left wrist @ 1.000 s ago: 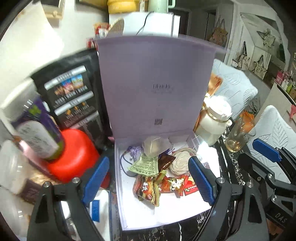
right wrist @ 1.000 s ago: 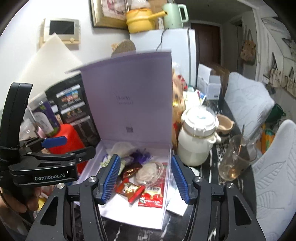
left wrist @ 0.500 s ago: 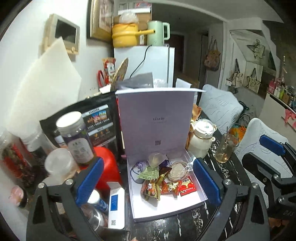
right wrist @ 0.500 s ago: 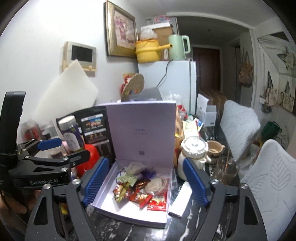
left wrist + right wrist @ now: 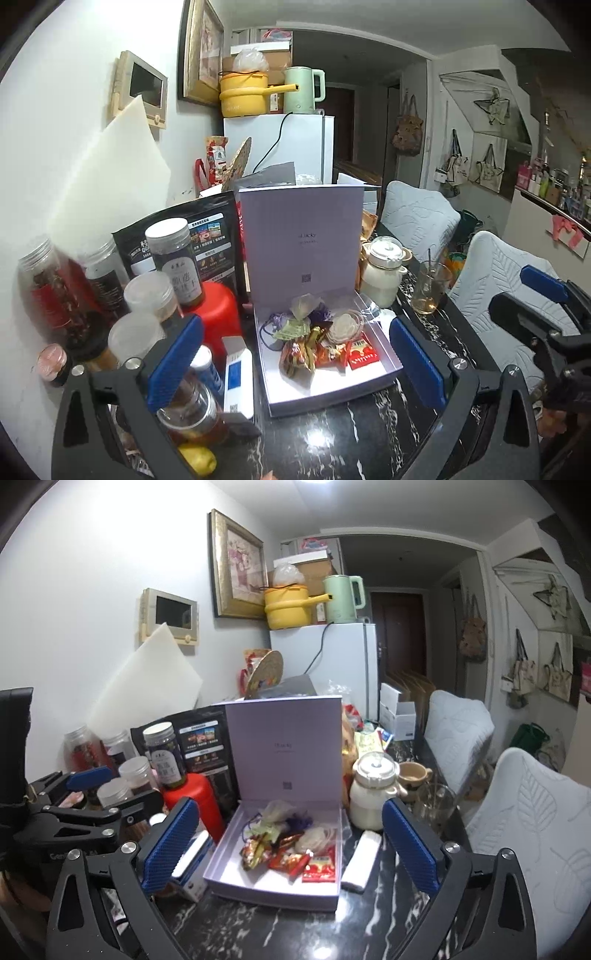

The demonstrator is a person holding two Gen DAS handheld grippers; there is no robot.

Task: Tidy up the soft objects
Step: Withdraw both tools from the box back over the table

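Note:
A lilac box with its lid upright stands on the black marble table; it also shows in the right wrist view. Inside lie several soft snack packets, among them a red packet and a round white one; the packets also show in the right wrist view. My left gripper is open and empty, held back above the table in front of the box. My right gripper is open and empty too, to the right of the left one.
Jars and bottles, a red container and a black pouch crowd the left. A white pot and a glass stand right of the box. A white strip lies beside it. White chairs stand right.
Both grippers have pulled back and up from the box, so it looks smaller and more of the room shows. Both stay open and empty.

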